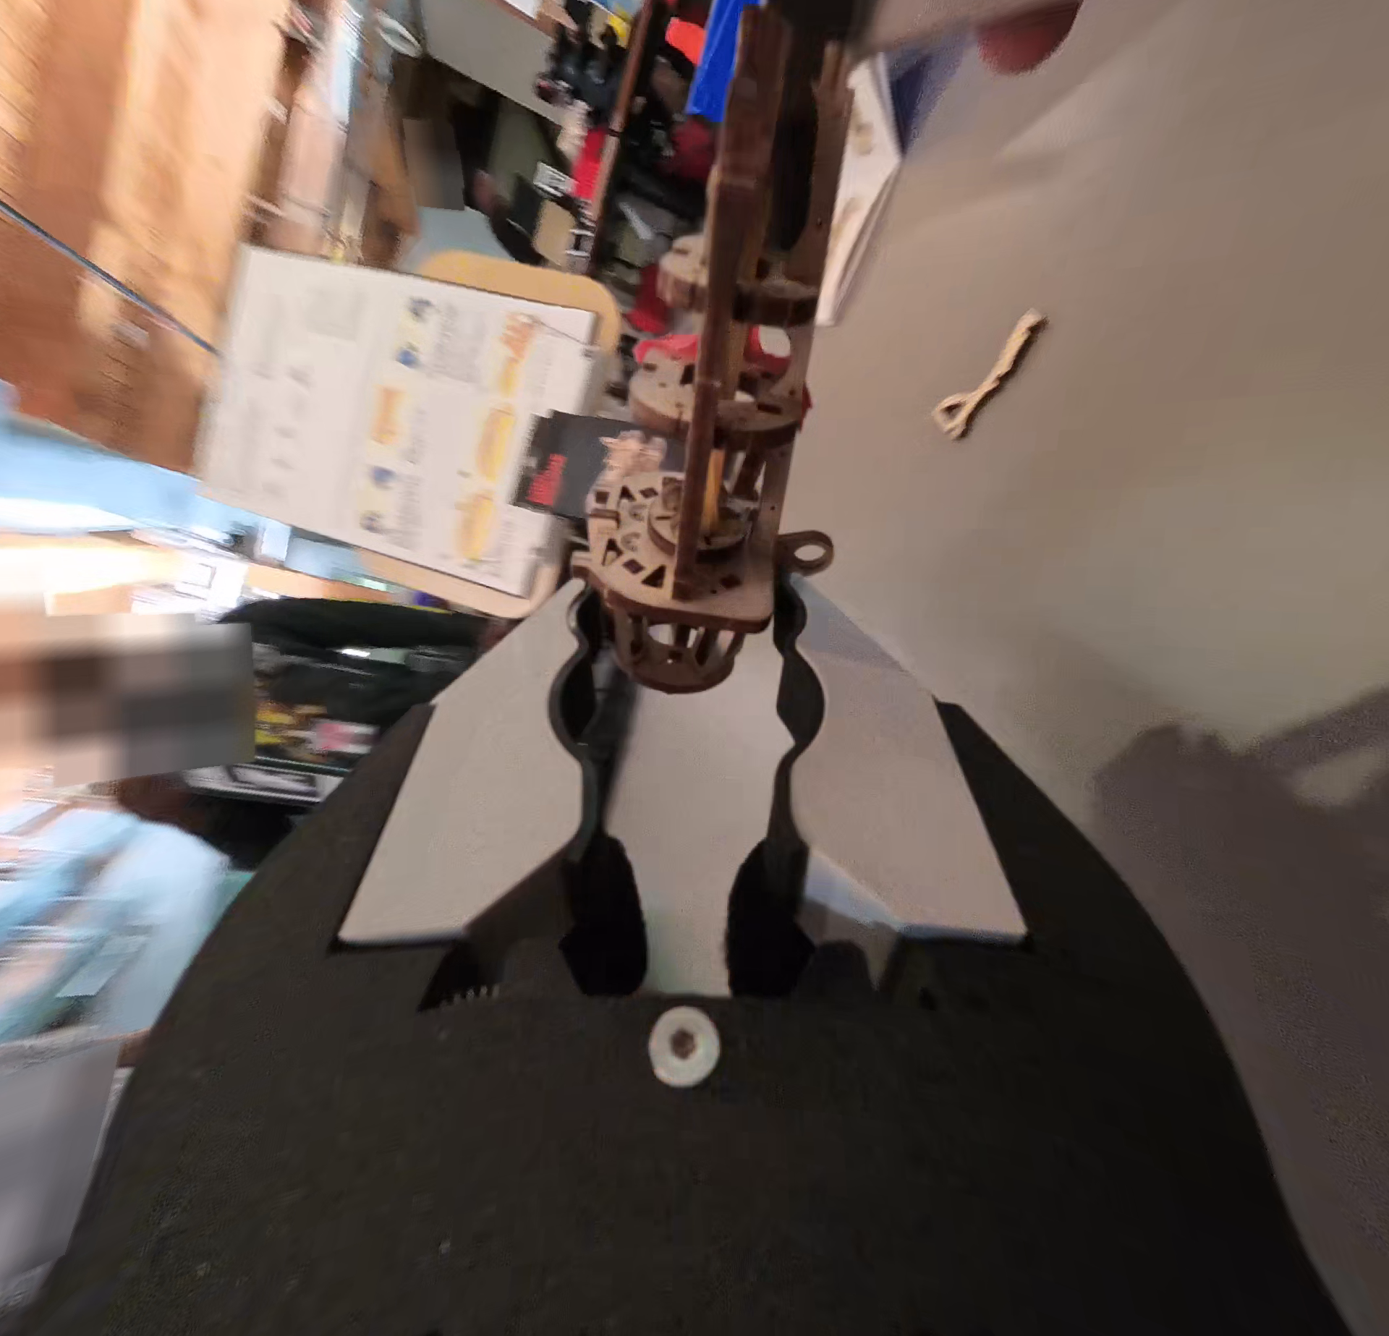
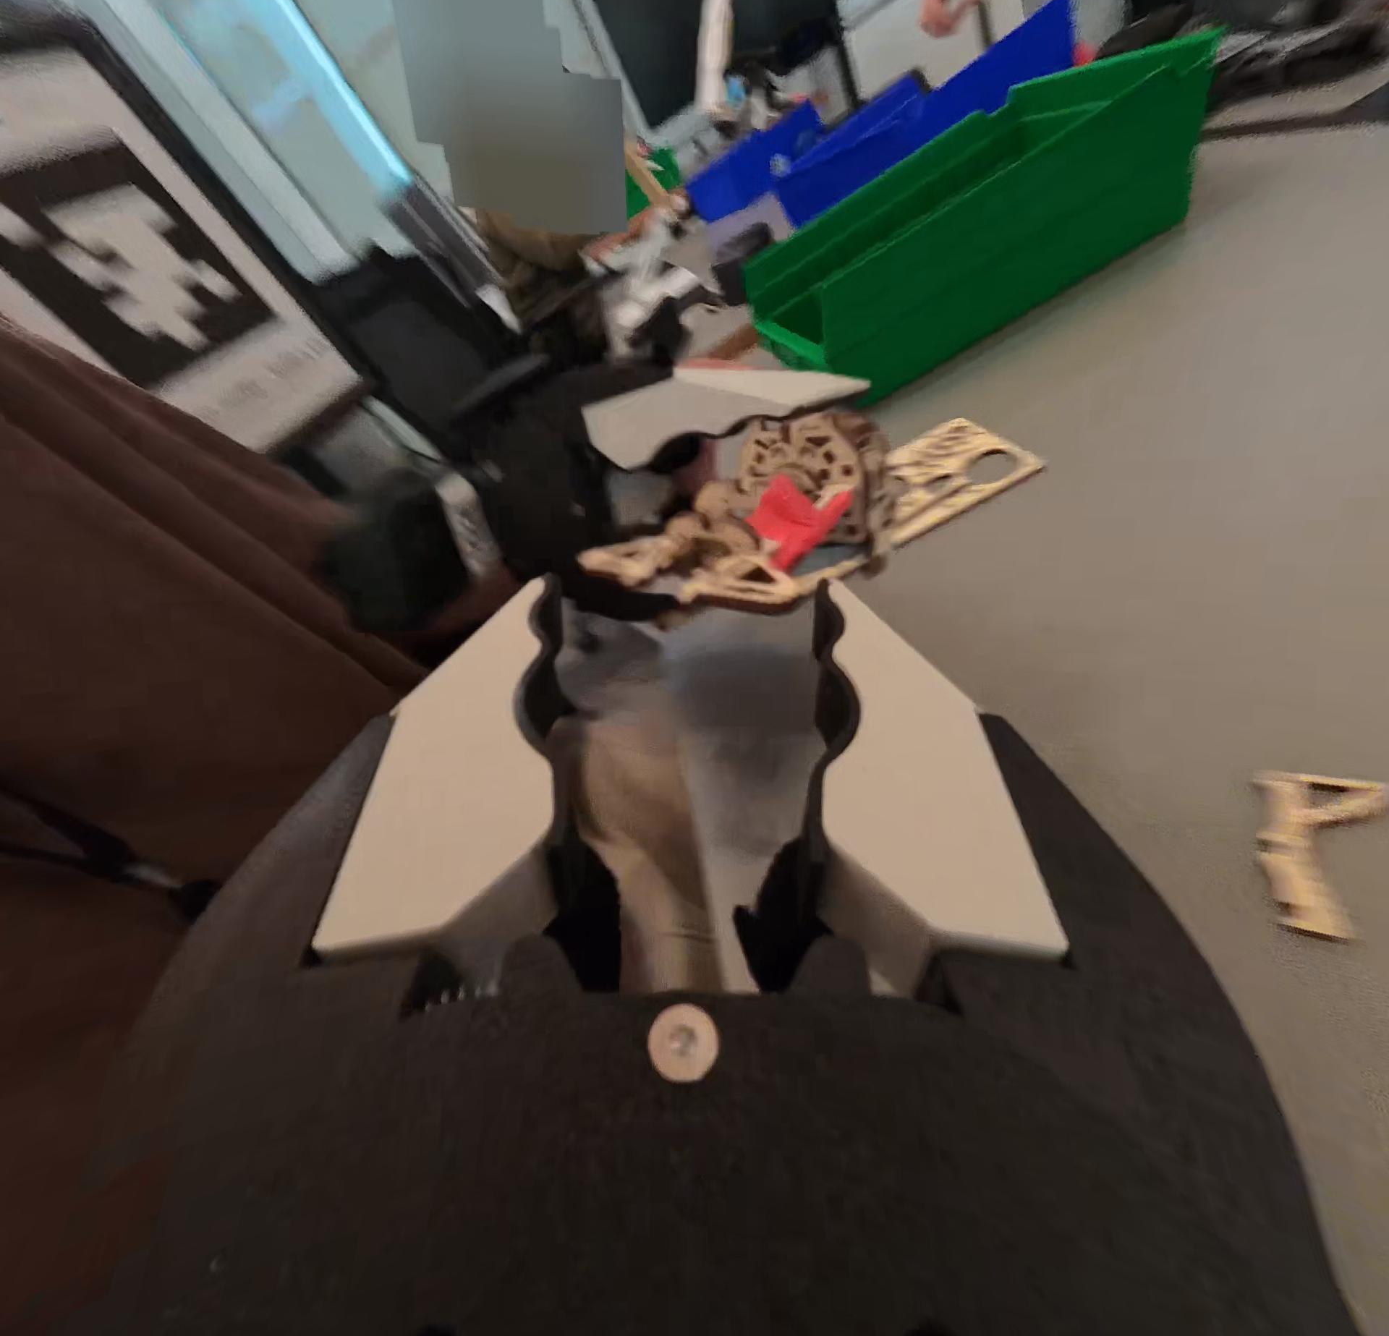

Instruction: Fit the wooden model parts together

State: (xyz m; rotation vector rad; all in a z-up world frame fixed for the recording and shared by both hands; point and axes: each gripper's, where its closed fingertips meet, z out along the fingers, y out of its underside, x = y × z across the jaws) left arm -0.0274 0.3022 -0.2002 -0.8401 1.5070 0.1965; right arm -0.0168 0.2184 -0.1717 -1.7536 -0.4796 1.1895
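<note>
1. Left gripper (image 1: pixel 680 608) pinching the wooden model (image 1: pixel 714 533) by its round cage end, one finger on each side.
2. Model sticking straight out from the fingertips toward 12 o'clock in the left wrist view: a long brown tower of round plates on thin sticks, with red bits inside.
3. Small ring on the model at 3 o'clock of the held end, just past the right fingertip.
4. Loose pale wooden piece (image 1: pixel 988 375) lying flat on the grey table (image 1: pixel 1127 623) at about 2 o'clock from the model, well apart from it.
5. Printed instruction sheet (image 1: pixel 391 421) at 9 o'clock from the model, with a small dark card (image 1: pixel 571 466) between the two.
6. Right gripper (image 2: pixel 688 593) spread wide, with nothing between its fingers.
7. In the right wrist view, same model (image 2: pixel 767 518) at 12 o'clock, just past the fingertips, with the left gripper coming in from 10 o'clock.
8. Flat cut-out wooden sheet (image 2: pixel 969 466) on the table at 1 o'clock, beside the model.
9. Another loose wooden piece (image 2: pixel 1308 849) at 3 o'clock, blurry, lying on the table.
10. Green bin (image 2: pixel 977 248) farther off at 1 o'clock, with blue bins (image 2: pixel 864 142) right behind it.
11. Brown cloth (image 2: pixel 150 623) filling the 9 o'clock side.
</note>
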